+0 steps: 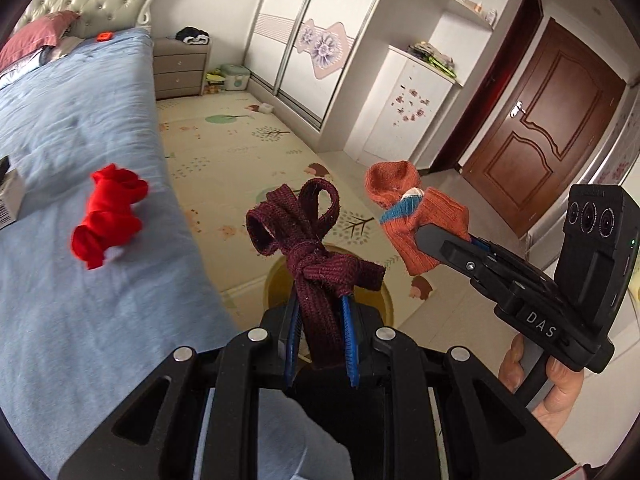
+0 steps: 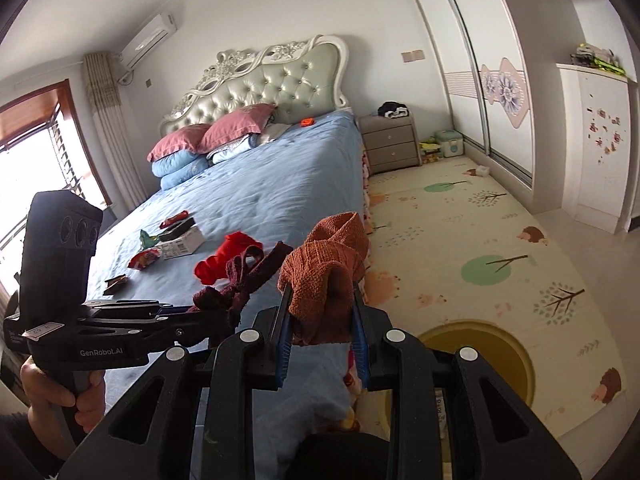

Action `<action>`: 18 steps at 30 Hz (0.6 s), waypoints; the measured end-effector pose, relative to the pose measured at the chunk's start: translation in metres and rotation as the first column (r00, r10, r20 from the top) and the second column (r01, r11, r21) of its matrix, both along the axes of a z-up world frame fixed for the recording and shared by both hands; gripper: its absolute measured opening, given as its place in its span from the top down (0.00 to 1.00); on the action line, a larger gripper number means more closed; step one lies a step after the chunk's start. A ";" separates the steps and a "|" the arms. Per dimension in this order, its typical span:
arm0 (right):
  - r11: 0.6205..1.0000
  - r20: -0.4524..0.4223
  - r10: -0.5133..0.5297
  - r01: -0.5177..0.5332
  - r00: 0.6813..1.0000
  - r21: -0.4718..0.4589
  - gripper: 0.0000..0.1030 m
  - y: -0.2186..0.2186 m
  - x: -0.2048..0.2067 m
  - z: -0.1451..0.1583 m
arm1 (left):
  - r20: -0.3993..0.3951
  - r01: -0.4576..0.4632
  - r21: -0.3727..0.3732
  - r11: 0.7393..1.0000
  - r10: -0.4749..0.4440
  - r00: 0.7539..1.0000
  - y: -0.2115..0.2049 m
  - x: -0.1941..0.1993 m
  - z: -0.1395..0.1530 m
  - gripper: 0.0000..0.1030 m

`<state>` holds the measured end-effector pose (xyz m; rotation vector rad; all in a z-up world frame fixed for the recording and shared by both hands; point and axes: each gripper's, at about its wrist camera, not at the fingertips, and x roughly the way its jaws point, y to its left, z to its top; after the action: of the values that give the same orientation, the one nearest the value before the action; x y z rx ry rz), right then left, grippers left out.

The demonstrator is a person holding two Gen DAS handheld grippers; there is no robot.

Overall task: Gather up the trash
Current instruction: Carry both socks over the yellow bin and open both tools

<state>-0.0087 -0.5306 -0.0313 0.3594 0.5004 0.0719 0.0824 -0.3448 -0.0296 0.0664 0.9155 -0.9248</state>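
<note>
Above yellow bin (image 1: 384,296): knotted maroon cloth (image 1: 316,256).

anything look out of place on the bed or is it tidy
Not tidy. Snack wrappers, a small white box and a crumpled red cloth are scattered on the blue bedspread; the wrappers look like trash left there.

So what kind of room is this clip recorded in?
A home bedroom. A bed with a tufted headboard and pillows fills the left side, a nightstand stands beside it, and a sliding-door wardrobe lines the far wall.
</note>
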 end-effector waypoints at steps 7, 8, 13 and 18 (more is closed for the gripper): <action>0.988 -0.057 -0.143 0.146 0.988 0.047 0.75 -0.059 -0.024 -0.042 | -0.056 0.111 0.097 0.989 -0.106 0.993 -0.073 0.003 -0.033 0.82; 0.985 -0.070 -0.157 0.161 0.985 0.060 0.75 -0.067 -0.026 -0.050 | -0.071 0.122 0.109 0.987 -0.114 0.991 -0.082 0.006 -0.039 0.82; 0.970 -0.139 -0.210 0.224 0.968 0.093 0.75 -0.095 -0.035 -0.085 | -0.119 0.197 0.174 0.965 -0.178 0.977 -0.124 0.015 -0.067 0.82; 0.962 -0.190 -0.232 0.254 0.954 0.097 0.75 -0.109 -0.037 -0.105 | -0.154 0.240 0.205 0.949 -0.210 0.965 -0.150 0.028 -0.085 0.82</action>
<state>-0.0452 -0.6396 -0.1367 0.5466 0.6259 -0.1715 0.1101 -0.4946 -0.1148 0.3111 1.1480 -1.0440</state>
